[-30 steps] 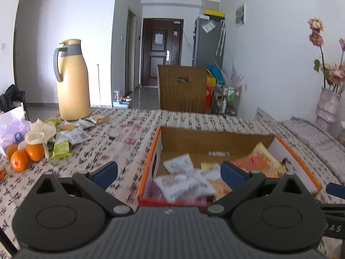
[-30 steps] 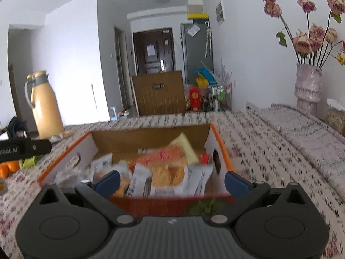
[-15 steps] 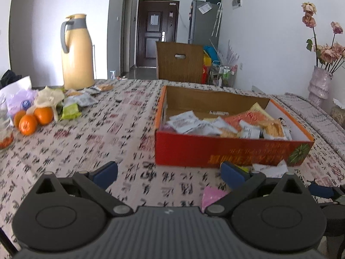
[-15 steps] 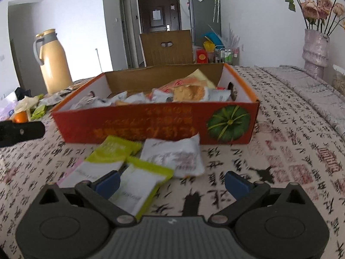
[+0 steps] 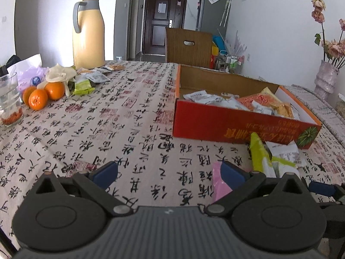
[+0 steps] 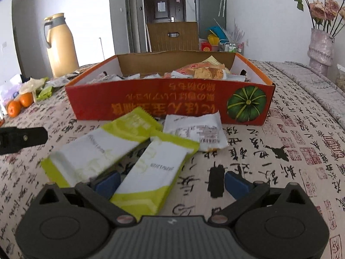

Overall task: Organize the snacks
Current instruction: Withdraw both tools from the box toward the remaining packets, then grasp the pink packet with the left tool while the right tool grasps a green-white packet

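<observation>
So the red cardboard box (image 6: 168,101) sits on the bench (image 6: 280,151), which is covered in a cloth printed with black calligraphy and red seal stamps. The box front has a green pumpkin picture and orange-yellow characters that read upside down from here, can't make them out. It's full of snack packets.

Three loose ones lie just in front of it: two lime-and-white packets (image 6: 97,153) (image 6: 155,172) and a white packet (image 6: 196,131) with a printed label. The nearer lime one has a date stamp reading roughly 2025/12/29.

Right gripper (image 6: 172,182) has jaws spread wide, just been closing slightly, the nearer lime packet between them, not pinched. Left gripper (image 5: 169,172) jaws are wide apart too, holding nothing, a pink packet (image 5: 217,183) by its right finger.
</observation>
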Demonstrator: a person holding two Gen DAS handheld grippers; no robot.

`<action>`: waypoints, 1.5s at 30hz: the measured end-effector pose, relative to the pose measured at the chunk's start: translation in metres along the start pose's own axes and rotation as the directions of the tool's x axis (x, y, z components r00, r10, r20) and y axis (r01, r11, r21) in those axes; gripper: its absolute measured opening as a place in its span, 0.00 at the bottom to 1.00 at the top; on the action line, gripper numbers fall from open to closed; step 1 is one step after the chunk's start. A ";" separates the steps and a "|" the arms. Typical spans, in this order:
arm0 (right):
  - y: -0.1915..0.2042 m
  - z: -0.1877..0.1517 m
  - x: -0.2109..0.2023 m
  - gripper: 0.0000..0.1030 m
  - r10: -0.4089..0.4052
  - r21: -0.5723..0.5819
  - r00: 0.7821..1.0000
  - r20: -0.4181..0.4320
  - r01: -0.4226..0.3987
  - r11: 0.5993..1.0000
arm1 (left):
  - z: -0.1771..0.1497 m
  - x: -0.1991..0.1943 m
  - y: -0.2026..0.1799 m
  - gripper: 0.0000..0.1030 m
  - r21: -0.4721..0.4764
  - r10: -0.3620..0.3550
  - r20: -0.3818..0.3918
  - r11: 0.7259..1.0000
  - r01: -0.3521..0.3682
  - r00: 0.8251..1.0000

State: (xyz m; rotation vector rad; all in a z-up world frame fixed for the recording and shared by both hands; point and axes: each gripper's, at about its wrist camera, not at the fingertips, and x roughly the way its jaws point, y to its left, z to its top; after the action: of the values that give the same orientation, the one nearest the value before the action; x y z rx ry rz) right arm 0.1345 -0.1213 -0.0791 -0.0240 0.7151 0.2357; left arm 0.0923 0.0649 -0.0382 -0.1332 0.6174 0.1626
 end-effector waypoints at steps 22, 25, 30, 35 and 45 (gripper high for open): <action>-0.028 -0.010 -0.045 0.33 0.019 -0.009 0.990 0.138 -0.018 1.000 | -0.008 0.010 -0.029 1.00 0.054 -0.003 -0.073 0.999 0.007 0.997; -0.042 -0.009 -0.049 0.33 0.000 0.023 0.988 0.156 -0.003 1.000 | -0.010 0.014 -0.039 1.00 0.070 -0.015 -0.088 0.997 0.021 0.996; -0.063 -0.010 -0.052 0.34 -0.022 0.065 0.985 0.169 0.011 0.998 | -0.014 0.020 -0.057 1.00 0.098 -0.030 -0.112 0.994 0.041 0.993; -0.074 -0.013 -0.049 0.34 -0.020 0.087 0.986 0.167 0.005 0.996 | -0.016 0.023 -0.070 1.00 0.124 -0.028 -0.125 0.991 0.043 0.992; -0.078 -0.020 -0.044 0.34 0.010 0.095 0.987 0.159 -0.026 0.995 | -0.024 0.032 -0.078 1.00 0.134 0.001 -0.158 0.991 0.020 0.987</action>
State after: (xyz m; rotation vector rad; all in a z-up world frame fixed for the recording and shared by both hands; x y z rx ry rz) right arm 0.1073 -0.2082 -0.0703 0.0927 0.5680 0.2175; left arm 0.1191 -0.0117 -0.0701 -0.0177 0.7833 0.1013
